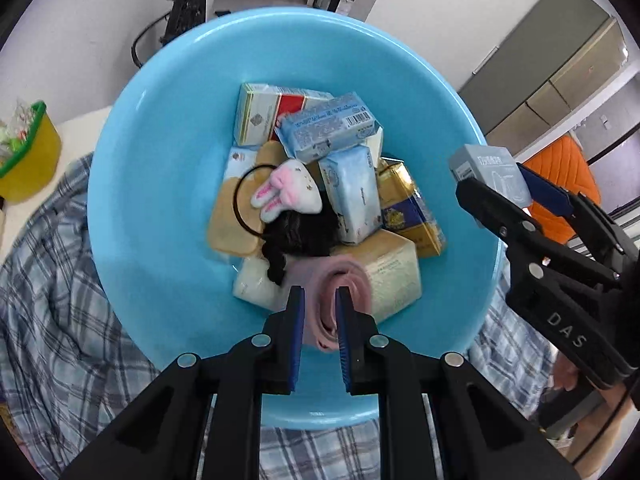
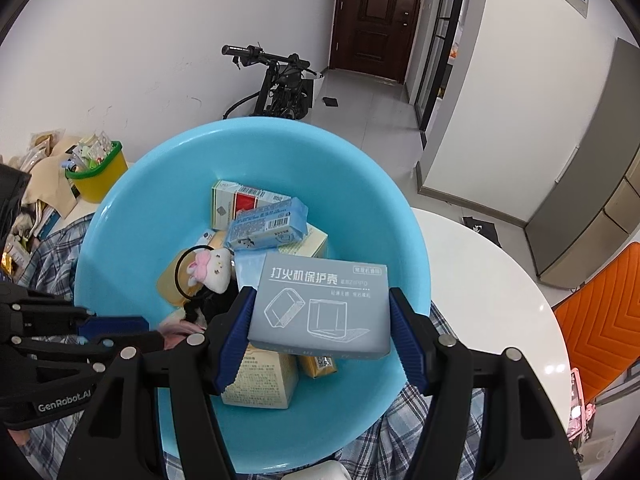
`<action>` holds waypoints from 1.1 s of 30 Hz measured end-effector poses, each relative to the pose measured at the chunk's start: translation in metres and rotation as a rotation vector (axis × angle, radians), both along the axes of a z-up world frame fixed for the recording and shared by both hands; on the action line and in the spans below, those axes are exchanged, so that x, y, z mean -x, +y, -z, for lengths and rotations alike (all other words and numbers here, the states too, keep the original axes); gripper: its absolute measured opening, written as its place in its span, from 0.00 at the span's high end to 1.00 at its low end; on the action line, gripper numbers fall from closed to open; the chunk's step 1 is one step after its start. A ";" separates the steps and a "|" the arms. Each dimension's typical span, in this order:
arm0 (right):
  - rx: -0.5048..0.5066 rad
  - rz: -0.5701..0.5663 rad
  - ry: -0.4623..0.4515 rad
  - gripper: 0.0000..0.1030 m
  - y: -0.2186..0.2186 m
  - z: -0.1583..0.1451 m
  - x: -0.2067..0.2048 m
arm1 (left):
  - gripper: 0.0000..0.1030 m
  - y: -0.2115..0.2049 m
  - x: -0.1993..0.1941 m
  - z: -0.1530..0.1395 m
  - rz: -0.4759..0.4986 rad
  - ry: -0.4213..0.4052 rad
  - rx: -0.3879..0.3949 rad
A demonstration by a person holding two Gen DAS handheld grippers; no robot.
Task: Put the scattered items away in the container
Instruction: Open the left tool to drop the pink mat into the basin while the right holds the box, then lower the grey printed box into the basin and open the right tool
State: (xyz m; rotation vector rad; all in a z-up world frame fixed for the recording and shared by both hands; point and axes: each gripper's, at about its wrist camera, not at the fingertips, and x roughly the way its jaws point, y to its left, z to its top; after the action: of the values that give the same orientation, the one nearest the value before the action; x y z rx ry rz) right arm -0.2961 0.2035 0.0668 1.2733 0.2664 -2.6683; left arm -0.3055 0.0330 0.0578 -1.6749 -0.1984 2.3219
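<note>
the blue basin (image 2: 120,224) sits on a plaid cloth (image 1: 60,300) and is already heaped with packets: a red and white box (image 2: 236,200) at the back, a pale blue tissue pack (image 2: 266,226) lying across it, a second tissue pack (image 1: 352,196) and a gold and navy packet (image 1: 408,212) to the right, a beige box (image 1: 392,276) in front, and a plush bunny hair tie (image 1: 286,190) on a black scrunchie (image 1: 300,232) in the middle

the grey box (image 2: 324,304) hangs over the near right part of the basin, pinched at its two side edges by the right gripper (image 2: 322,328), jaws partly apart and pressed to the box; it blocks the view of the packets beneath it

the left gripper (image 1: 320,308) points steeply down over the near side of the heap, jaws drawn in close on a pink belt-like band (image 1: 348,280) that loops between them and trails below

around the basin: a yellow tub with a green rim (image 2: 98,176) full of small packets to the left, a white round table (image 2: 500,288), an orange chair (image 2: 600,316), a scooter (image 2: 280,84) by the far wall, a dark door (image 2: 376,16)
</note>
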 end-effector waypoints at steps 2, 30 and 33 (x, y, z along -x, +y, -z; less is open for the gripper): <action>0.002 -0.004 -0.007 0.38 -0.001 0.003 0.000 | 0.84 -0.001 0.000 0.001 -0.003 0.008 0.006; -0.037 -0.223 -0.196 0.38 -0.035 0.037 -0.023 | 0.20 -0.032 -0.016 -0.024 -0.063 0.187 0.190; -0.042 -0.244 -0.210 0.38 -0.038 0.044 -0.026 | 0.20 -0.031 -0.016 -0.019 -0.069 0.164 0.157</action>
State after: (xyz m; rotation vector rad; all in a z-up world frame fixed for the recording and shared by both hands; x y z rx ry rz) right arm -0.2704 0.1654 0.0228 1.4197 0.4196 -2.3178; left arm -0.2896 0.0017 0.0768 -1.5581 -0.0432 2.5715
